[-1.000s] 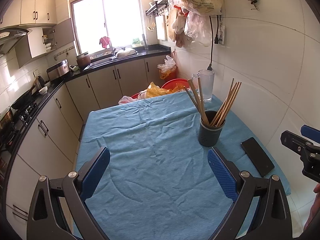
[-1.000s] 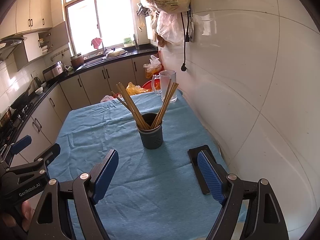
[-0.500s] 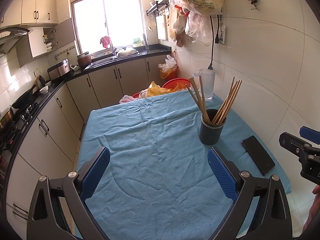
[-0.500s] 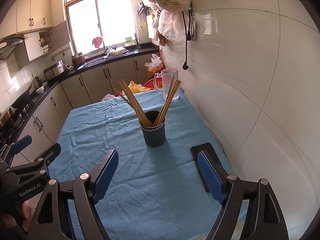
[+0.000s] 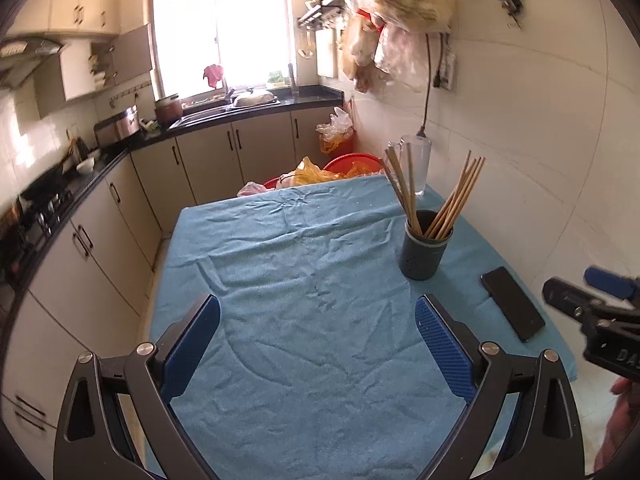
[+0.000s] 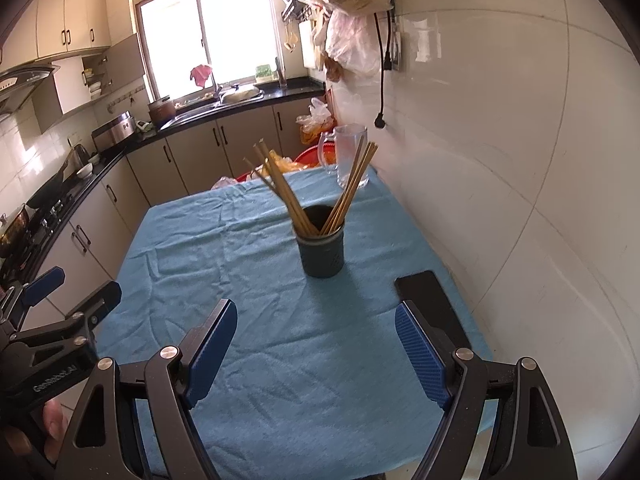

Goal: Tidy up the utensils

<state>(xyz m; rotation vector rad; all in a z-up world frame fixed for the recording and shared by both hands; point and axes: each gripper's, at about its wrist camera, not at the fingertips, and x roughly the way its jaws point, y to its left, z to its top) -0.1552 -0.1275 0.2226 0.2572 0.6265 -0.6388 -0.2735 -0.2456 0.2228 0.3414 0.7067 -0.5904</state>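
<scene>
A dark grey holder (image 5: 425,245) stands on the blue tablecloth (image 5: 300,300) toward the right wall, with several wooden chopsticks (image 5: 452,200) fanned out of it. It also shows in the right wrist view (image 6: 322,248), with the chopsticks (image 6: 280,190) leaning both ways. My left gripper (image 5: 318,344) is open and empty, above the near part of the cloth, left of the holder. My right gripper (image 6: 316,348) is open and empty, in front of the holder. Each gripper shows at the edge of the other's view.
A black phone (image 5: 512,309) lies on the cloth near the right edge; in the right wrist view (image 6: 428,296) it is partly behind my right finger. A clear glass mug (image 6: 352,156) stands at the far right corner. The tiled wall (image 6: 500,160) is close on the right. Kitchen counters (image 5: 80,184) run along the left.
Both grippers have drawn back and risen slightly, so the holder looks a little farther away. Both stay open and empty. Nothing on the table has moved.
</scene>
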